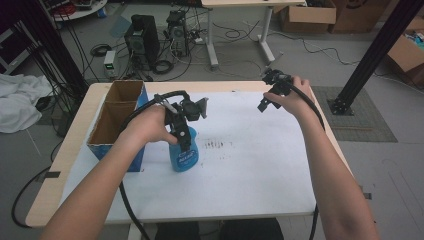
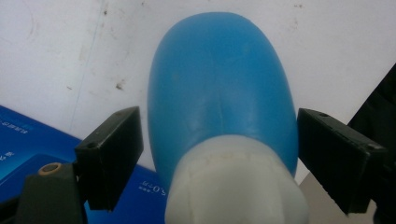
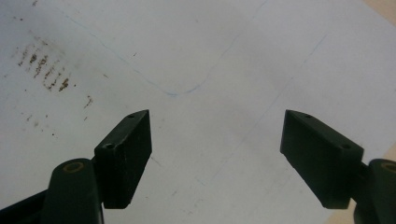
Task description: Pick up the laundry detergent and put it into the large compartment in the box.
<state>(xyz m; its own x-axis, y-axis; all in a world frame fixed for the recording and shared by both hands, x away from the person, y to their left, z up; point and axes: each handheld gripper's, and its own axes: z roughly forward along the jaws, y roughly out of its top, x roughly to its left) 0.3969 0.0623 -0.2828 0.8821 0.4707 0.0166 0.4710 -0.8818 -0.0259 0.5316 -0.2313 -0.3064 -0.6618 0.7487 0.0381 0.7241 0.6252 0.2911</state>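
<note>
Left gripper (image 2: 219,158) is hanging over the blue plastic spray bottle with white collar (image 2: 223,116), standing upright on the white table sheet (image 1: 260,165) beside the blue cardboard box (image 1: 116,122); jaws are straddling its neck wide, pads not touching. Right gripper (image 3: 217,156) is idling far off, open, holding nothing.

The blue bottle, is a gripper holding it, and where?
Not yet. The left gripper has its jaws on either side of the bottle just below its white neck, with gaps showing. The right gripper is open over the table.
</note>
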